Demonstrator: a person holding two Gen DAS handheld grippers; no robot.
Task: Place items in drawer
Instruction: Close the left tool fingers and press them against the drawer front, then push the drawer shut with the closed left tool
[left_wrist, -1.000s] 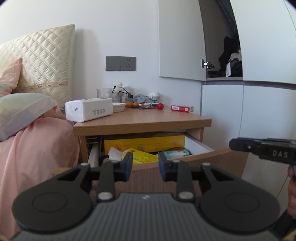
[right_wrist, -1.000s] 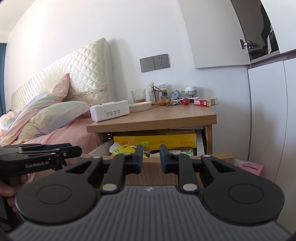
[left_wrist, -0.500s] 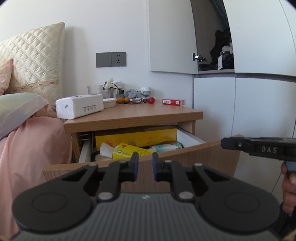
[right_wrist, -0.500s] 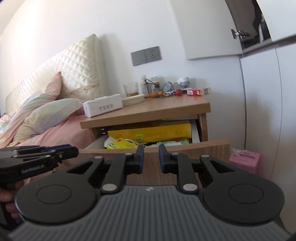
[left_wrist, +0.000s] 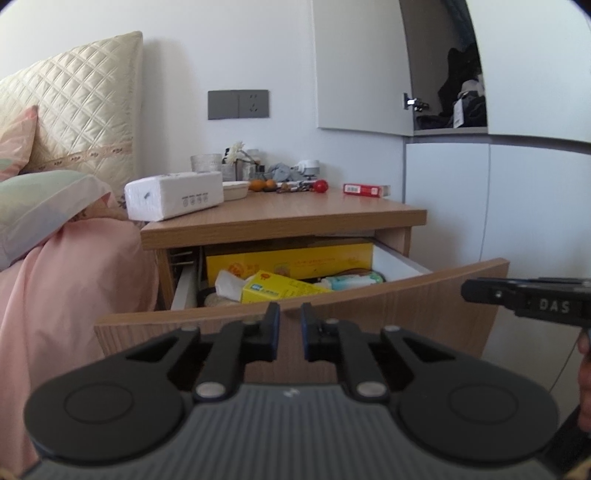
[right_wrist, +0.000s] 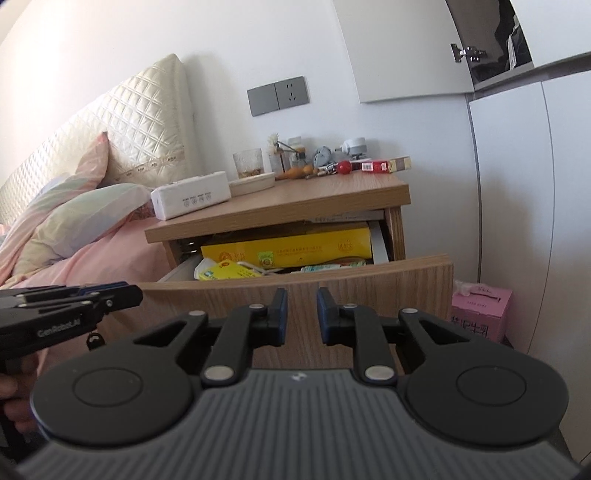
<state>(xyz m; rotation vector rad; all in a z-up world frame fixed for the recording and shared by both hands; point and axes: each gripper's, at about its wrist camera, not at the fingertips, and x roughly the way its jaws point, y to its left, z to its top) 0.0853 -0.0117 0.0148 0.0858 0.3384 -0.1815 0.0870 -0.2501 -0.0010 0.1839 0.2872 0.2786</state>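
Note:
The wooden nightstand's drawer stands pulled open, holding yellow boxes and small packets. On the nightstand top lie a white tissue pack, a red cigarette box, a red ball, a glass and small items. My left gripper is empty, its jaws a narrow gap apart, in front of the drawer front. My right gripper is empty, slightly open, also before the drawer front. Each gripper shows at the edge of the other's view.
A bed with pink cover and pillows stands left of the nightstand. White wardrobe doors rise to the right, with one upper door open. A pink box sits on the floor by the wardrobe.
Both grippers have backed off slightly and shifted view. The left jaws narrowed from a wider gap a second ago. The right jaws opened a little. The drawer stays open.

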